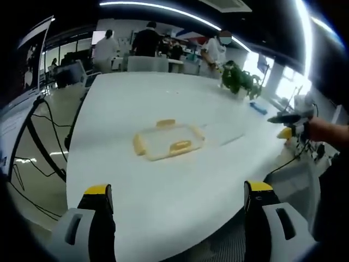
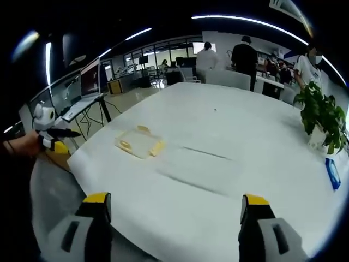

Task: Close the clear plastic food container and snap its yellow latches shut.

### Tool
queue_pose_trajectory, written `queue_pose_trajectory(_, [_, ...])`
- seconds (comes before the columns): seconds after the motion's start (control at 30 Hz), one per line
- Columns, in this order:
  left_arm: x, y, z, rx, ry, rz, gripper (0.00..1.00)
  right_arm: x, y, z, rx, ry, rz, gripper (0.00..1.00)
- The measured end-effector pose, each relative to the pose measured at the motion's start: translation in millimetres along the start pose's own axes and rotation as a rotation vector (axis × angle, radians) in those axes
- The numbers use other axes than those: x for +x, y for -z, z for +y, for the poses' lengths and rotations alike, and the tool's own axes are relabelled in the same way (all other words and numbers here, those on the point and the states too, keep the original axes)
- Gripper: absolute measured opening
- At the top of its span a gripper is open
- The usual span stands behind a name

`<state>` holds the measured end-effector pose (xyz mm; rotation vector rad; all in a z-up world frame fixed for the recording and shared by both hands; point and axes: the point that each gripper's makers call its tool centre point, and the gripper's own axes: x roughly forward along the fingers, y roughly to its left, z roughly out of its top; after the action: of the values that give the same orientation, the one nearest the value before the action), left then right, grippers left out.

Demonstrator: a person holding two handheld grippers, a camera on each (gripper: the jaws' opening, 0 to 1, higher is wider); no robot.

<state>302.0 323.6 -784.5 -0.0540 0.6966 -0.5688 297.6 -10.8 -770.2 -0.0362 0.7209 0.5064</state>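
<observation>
The container (image 1: 169, 142) lies flat at centre frame on the white bench (image 1: 163, 207), yellow latches (image 1: 180, 146) splayed out; left tool (image 1: 180, 199) and right tool (image 2: 173, 204) both gape wide, holding nothing; approach level, seat the lid squarely, then press each latch.

Clear container (image 1: 169, 141), yellow latches (image 1: 180, 146)

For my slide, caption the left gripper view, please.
Left gripper open, facing container with yellow latches on white table.
</observation>
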Motion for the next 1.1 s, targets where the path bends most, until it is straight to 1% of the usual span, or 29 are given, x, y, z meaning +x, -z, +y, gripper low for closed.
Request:
queue_pose_trajectory(0.07, [-0.4, 1.8, 0.6, 0.003, -0.002, 0.005, 0.99, -0.7, -2.7, -1.2, 0.03, -0.002, -0.02, 1.0])
queue_pose_trajectory(0.4, [0.0, 7.1, -1.1, 0.009, 0.004, 0.019, 0.99, 0.3, 1.8, -1.7, 0.018, -0.003, -0.003, 1.0])
queue_pose_trajectory(0.5, [0.5, 8.3, -0.3, 0.009, 0.004, 0.022, 0.99, 0.8, 0.6, 0.1, 0.043, -0.013, -0.015, 1.0])
queue_pose_trajectory(0.77, [3.2, 9.5, 4.1, 0.012, 0.001, 0.035, 0.99, 3.8, 1.3, 0.4, 0.029, -0.012, -0.005, 1.0])
queue_pose_trajectory(1.1, [11.1, 11.3, 7.1, 0.018, 0.004, 0.059, 0.99, 12.9, 0.1, -0.8, 0.018, -0.016, 0.008, 1.0])
